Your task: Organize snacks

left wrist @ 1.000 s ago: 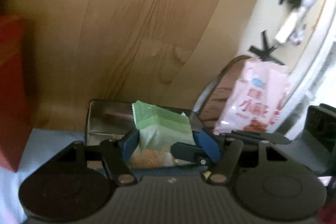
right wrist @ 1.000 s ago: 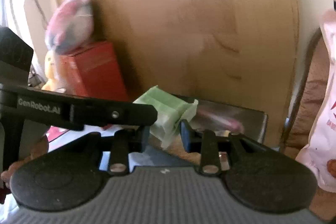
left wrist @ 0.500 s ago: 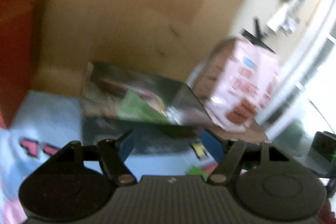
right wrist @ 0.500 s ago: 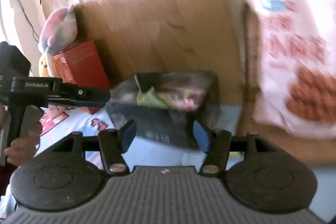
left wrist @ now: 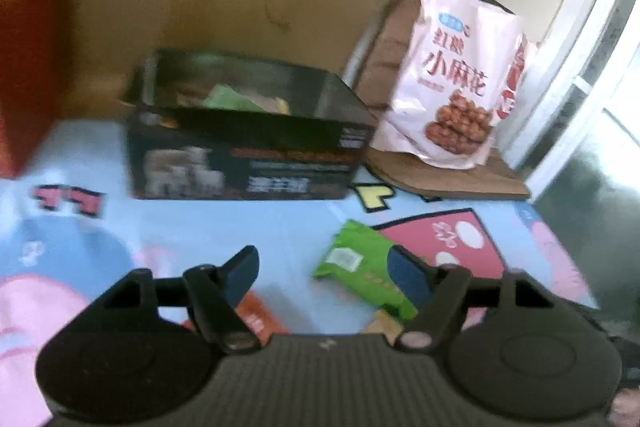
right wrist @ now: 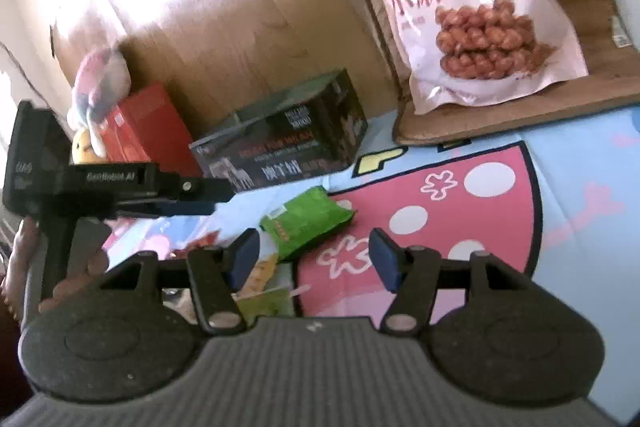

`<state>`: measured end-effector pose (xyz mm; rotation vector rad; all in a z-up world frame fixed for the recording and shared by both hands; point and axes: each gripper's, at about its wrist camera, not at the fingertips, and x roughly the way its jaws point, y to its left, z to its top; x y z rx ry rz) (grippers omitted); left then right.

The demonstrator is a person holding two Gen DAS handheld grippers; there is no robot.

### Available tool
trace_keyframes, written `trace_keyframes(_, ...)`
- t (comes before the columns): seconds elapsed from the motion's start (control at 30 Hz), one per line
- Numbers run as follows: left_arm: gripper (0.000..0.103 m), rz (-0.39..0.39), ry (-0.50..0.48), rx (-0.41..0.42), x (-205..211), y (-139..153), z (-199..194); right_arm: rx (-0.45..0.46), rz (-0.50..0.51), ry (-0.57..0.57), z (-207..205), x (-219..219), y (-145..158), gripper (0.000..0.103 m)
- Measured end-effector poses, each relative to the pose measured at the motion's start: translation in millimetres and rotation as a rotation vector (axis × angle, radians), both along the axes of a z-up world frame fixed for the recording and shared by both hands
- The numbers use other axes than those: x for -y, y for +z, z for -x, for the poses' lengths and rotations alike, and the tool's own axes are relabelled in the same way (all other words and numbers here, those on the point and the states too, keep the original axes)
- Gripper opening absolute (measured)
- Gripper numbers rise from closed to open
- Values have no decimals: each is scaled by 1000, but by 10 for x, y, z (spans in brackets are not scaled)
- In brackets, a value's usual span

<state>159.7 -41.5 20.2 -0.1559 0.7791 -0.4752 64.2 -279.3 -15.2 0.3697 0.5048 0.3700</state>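
Left wrist view shows the left gripper [left wrist: 324,273] low in the frame with its tongs spread wide and nothing between them, hovering above the cartoon-printed mat [left wrist: 200,227]. Just right of centre lies a bright green snack packet [left wrist: 360,263], flat on the mat beside the gripper's right fingertip; whether the two touch is unclear. In the middle of the frame stands one black box [left wrist: 248,155], open at the top, with a paler green packet [left wrist: 228,99] and other blurred wrappers inside, which suggests it serves as the collecting bin. At upper right one large pink bag [left wrist: 460,79] leans upright on a brown cushion [left wrist: 448,179], probably too big for the box. In the right wrist view the right gripper [right wrist: 314,259] is likewise spread and empty, poised over the same bright green packet, so that packet looks like the next pick. Loose on the mat I count at least three small packets: the green one, an orange-red one [left wrist: 256,319] at lower centre, and a yellow-green one [right wrist: 264,291] under the right gripper. One red box [right wrist: 140,131] stands at the left.
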Motion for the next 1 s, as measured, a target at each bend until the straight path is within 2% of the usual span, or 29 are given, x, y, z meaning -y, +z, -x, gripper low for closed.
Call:
trace_keyframes(0.1, 75, -57, 66, 46, -112, 73, 260, 48, 21, 2, 167, -127, 83, 64)
trace_keyframes(0.2, 82, -127, 146, 99, -226, 118, 569, 79, 24, 29, 310, -287, 175, 64)
trace_keyframes(0.43, 82, -166, 274, 114, -560, 105, 1017, 83, 15, 77, 549, -570, 245, 64)
trace_keyframes(0.77, 82, -203, 358, 125, -821, 25, 1250, 81, 49, 125, 766, -783, 256, 64)
trace_keyframes(1.0, 82, -219, 381, 128, -888, -87, 1299, 83, 53, 101, 770, -766, 237, 64)
